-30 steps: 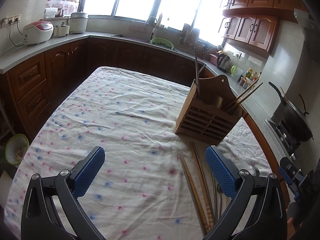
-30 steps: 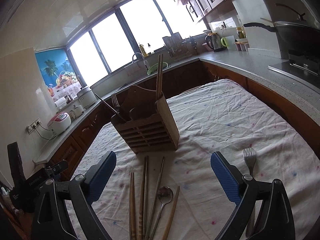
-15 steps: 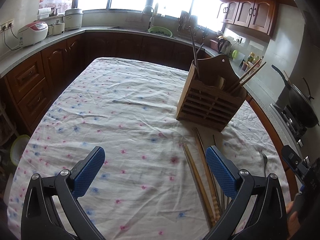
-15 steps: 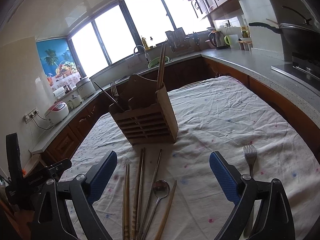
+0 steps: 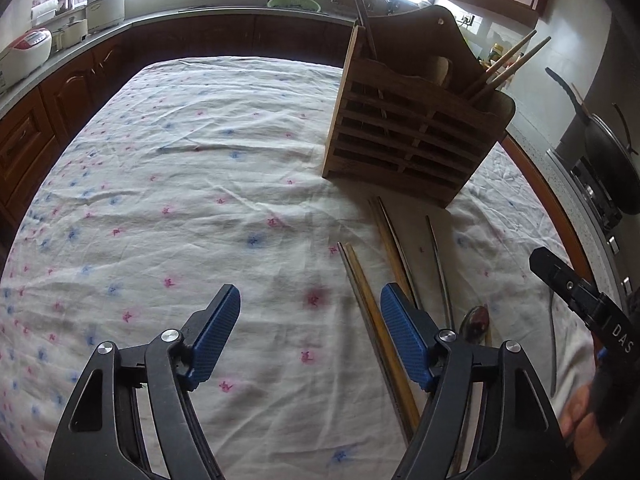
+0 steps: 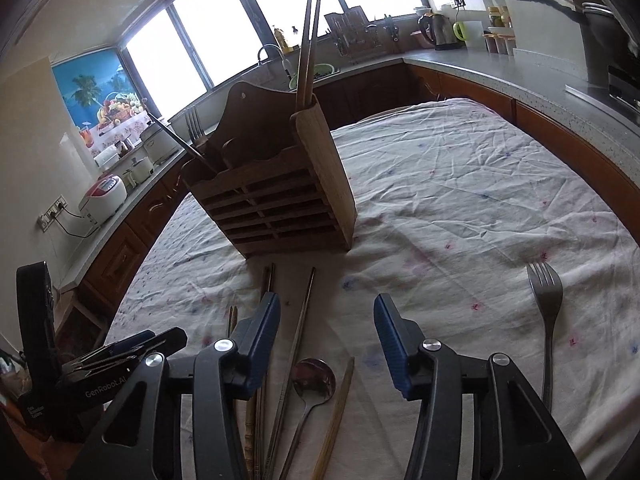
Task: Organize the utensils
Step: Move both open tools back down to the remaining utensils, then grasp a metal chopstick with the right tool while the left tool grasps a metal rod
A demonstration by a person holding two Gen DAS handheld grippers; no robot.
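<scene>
Both claws have been lowered toward the loose wooden and metal chopsticks (image 6: 298,344) lying before the slatted wooden utensil holder (image 6: 276,204) on the table, the left claw (image 5: 310,322) and right claw (image 6: 326,340) closing, nothing gripped yet.

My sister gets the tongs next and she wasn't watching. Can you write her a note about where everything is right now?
Left tongs: closing, nothing between them, beside the chopsticks on the cloth.
Right tongs: closing, nothing gripped, above a metal chopstick and the spoon.
The holder stands upright behind them.
Done: a fork and some chopsticks already stand in the holder.
Left: loose chopsticks, the spoon, and a fork lying apart to the right.
</scene>
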